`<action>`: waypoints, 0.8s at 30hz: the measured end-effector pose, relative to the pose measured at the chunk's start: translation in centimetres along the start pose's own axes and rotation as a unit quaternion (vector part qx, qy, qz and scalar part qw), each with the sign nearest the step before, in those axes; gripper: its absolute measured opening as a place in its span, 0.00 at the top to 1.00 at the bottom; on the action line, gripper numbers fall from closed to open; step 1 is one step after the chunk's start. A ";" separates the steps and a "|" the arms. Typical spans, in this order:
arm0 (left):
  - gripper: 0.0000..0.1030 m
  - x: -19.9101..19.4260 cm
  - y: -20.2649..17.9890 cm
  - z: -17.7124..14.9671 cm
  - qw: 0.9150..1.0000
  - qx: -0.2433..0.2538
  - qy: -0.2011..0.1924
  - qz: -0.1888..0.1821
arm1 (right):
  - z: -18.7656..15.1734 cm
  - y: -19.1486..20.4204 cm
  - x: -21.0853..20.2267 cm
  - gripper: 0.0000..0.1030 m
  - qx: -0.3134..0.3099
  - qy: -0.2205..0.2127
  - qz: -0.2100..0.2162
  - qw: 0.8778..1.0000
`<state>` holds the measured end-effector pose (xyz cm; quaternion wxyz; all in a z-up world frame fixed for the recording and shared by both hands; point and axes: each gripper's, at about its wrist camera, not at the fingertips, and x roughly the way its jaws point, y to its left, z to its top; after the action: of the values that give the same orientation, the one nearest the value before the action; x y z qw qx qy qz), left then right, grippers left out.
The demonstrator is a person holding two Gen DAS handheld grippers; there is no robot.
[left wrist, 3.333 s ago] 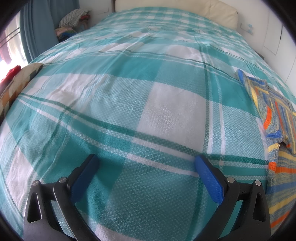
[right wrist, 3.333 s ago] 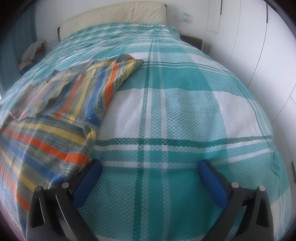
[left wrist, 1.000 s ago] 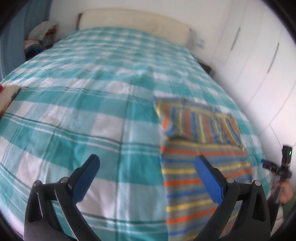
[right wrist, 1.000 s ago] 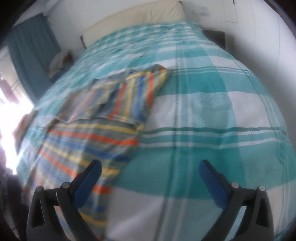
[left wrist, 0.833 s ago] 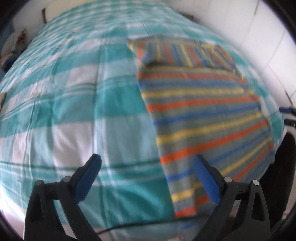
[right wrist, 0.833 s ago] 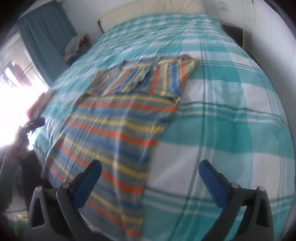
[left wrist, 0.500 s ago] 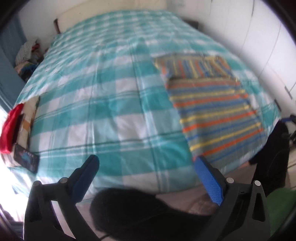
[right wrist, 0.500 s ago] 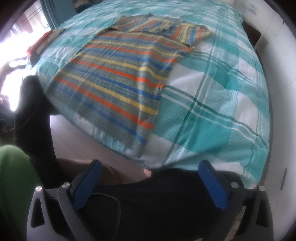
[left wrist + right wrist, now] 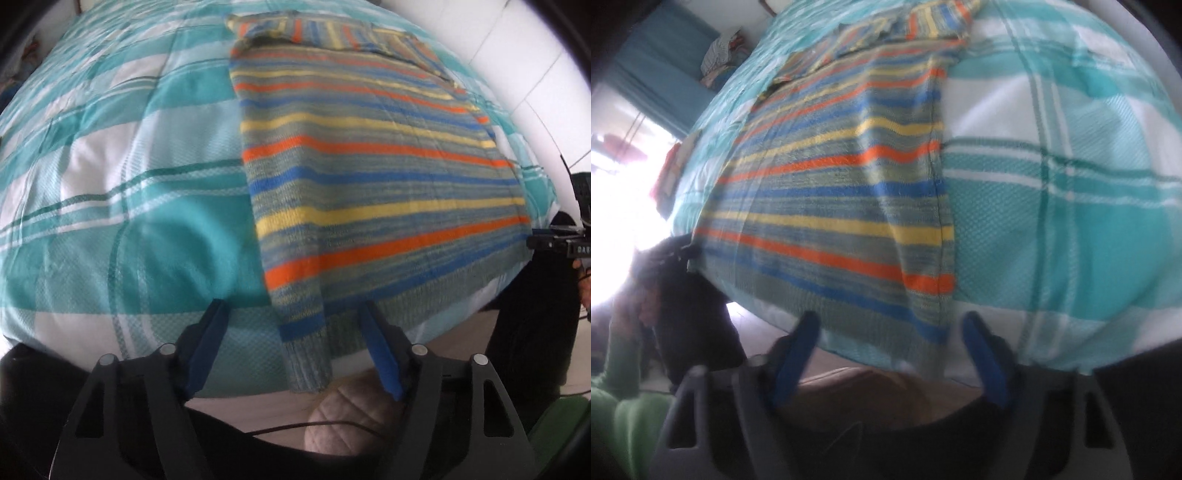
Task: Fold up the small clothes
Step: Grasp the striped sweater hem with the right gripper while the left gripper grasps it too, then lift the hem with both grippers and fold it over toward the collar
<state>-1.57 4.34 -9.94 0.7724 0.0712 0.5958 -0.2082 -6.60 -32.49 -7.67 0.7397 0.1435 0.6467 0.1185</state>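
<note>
A sweater striped in grey, orange, yellow and blue lies flat on the teal checked bed cover, its top part folded down at the far end. Its hem hangs over the bed's near edge. My left gripper points down at the hem's left corner. That corner sits between the blue fingers, and the jaws are closing without pressing on it. In the right wrist view, my right gripper straddles the right corner of the sweater, and its jaws are closing too, pads clear of the cloth.
White cupboard doors stand to the right of the bed. A blue curtain and a pile of clothes are at the far left. The person's dark trousers, a green sleeve and the floor lie below the bed edge.
Both grippers tipped downward and came in close over the sweater's hem at the bed's near edge. Their jaws went from wide apart to about half as wide.
</note>
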 end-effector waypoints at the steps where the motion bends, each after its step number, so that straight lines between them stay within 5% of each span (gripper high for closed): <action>1: 0.52 0.2 -0.2 -0.1 1.000 0.006 0.004 0.000 | 0.0 -0.2 0.5 0.67 0.003 0.007 -0.005 1.000; 2: 0.65 0.3 -0.2 -0.1 1.000 0.011 0.008 -0.006 | -0.1 -0.5 0.9 0.86 0.009 0.011 -0.006 1.000; 3: 0.95 0.3 0.0 -0.2 1.000 0.009 0.013 -0.023 | -0.1 -0.9 1.0 0.94 0.016 0.013 0.004 1.000; 7: 0.95 -1.6 1.4 0.4 0.996 -0.022 -0.003 -0.088 | -0.4 -1.2 -1.2 0.94 0.038 -0.013 0.076 0.996; 12: 0.95 -5.0 4.3 5.0 0.975 -0.080 -0.083 -0.190 | 2.0 -1.0 -5.5 0.94 0.066 -0.098 0.181 0.976; 15: 0.95 -5.6 6.5 10.5 0.960 -0.102 -0.144 -0.219 | 6.4 -1.9 -6.8 0.94 0.083 -0.159 0.220 0.959; 21: 0.94 -1.7 9.8 26.0 0.938 -0.138 -0.213 -0.237 | 20.5 -5.7 -7.2 0.94 0.117 -0.274 0.194 0.935; 23: 0.82 1.4 11.5 30.2 0.936 -0.191 -0.207 -0.211 | 26.1 -7.8 -5.7 0.90 0.140 -0.295 0.198 0.925; 24: 0.56 2.7 12.4 31.3 0.937 -0.219 -0.197 -0.186 | 28.0 -8.7 -4.9 0.87 0.156 -0.303 0.189 0.921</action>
<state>31.92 3.73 -5.48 0.8183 -0.2547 0.4647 -0.2227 20.40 -44.06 -2.87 0.8321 0.4061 0.3630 0.1046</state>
